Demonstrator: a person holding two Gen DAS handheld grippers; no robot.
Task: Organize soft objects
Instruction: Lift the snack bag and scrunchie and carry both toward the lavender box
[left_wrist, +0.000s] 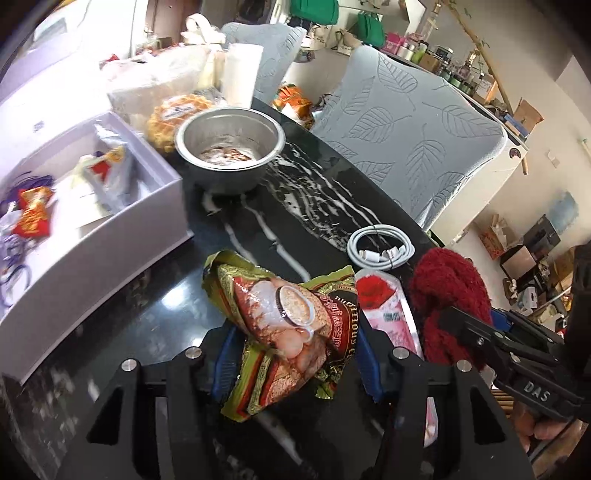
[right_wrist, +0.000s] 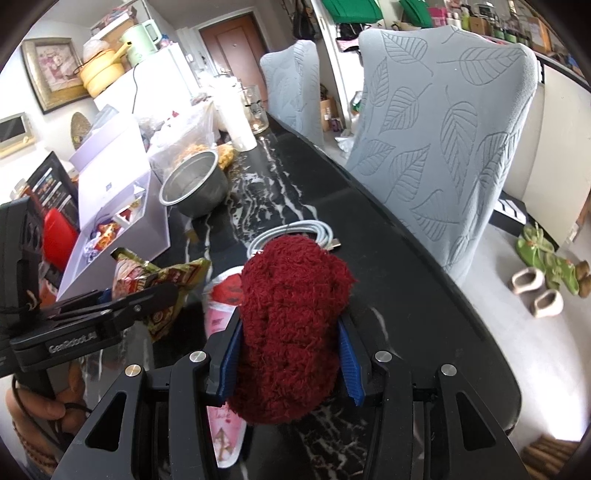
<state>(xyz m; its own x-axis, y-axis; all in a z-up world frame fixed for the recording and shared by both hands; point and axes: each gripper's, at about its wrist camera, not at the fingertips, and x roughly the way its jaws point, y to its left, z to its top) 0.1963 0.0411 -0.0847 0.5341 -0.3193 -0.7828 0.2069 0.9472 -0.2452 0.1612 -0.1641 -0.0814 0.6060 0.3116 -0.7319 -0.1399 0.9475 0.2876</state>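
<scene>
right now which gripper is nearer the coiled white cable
Right. The right gripper, clamped on the red fluffy bundle, sits just short of the white cable. The left gripper, clamped on the snack packet, is further off to the side.

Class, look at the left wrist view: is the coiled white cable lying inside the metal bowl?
No. The coiled white cable lies on the black table, apart from the metal bowl.
</scene>
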